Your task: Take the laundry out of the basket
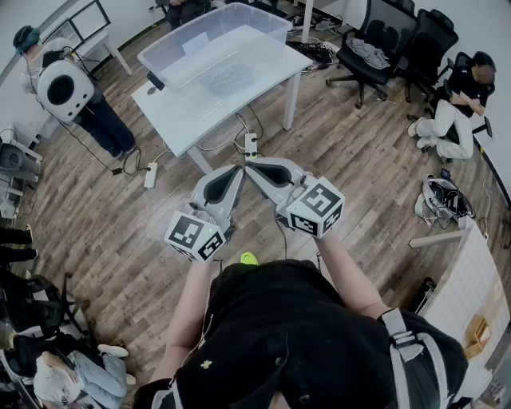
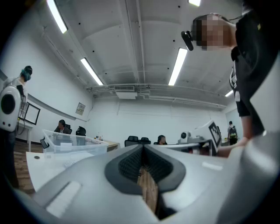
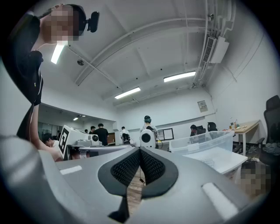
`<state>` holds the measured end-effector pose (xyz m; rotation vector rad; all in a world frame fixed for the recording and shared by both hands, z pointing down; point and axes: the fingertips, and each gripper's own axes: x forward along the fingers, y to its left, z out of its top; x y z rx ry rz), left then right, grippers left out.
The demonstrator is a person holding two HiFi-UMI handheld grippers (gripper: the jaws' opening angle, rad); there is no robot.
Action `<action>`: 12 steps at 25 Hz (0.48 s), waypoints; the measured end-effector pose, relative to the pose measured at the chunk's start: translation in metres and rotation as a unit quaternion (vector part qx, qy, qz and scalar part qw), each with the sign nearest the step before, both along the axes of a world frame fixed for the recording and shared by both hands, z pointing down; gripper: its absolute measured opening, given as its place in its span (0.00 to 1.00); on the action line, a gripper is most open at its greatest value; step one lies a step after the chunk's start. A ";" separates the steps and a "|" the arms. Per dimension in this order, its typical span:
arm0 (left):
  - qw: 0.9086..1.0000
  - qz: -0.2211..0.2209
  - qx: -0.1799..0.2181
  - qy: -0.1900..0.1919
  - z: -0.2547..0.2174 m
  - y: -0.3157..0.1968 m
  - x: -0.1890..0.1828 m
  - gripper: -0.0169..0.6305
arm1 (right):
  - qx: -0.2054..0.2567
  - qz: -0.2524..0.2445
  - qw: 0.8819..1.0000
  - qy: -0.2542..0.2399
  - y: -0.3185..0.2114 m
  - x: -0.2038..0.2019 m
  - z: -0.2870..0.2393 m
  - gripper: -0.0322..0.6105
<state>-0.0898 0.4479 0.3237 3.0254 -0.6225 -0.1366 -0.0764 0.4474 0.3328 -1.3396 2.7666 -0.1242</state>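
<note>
The person stands on a wooden floor and holds both tools out in front, close together, with their tips almost meeting.

The left hand-held gripper is fully closed. Its own view shows the two dark ribbed pads pressed together at the tip, with nothing between them. The right hand-held gripper is also fully closed and empty, its pads meeting at the tip.

The basket is a clear plastic bin on a white bench, well ahead of both grippers and touched by neither. A grey shape shows inside it, low down towards the near side. It is too blurred to tell whether this is the laundry. The same basket appears at the left of the left gripper view and at the right of the right gripper view.

A person with a white backpack stands to the left of the bench. Black office chairs stand to its right, and another person sits beyond them. A power strip lies on the floor by the bench leg.
</note>
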 end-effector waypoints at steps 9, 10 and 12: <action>1.000 0.003 -0.003 0.008 0.002 -0.010 -0.006 0.04 | -0.001 0.000 1.000 0.006 -0.011 -0.006 0.000 0.05; 1.000 0.004 -0.003 0.009 0.003 -0.011 -0.007 0.04 | -0.002 0.002 1.000 0.005 -0.012 -0.007 0.001 0.05; 1.000 0.005 -0.005 0.010 0.004 -0.013 -0.009 0.04 | -0.005 0.004 1.000 0.000 -0.015 -0.008 0.002 0.05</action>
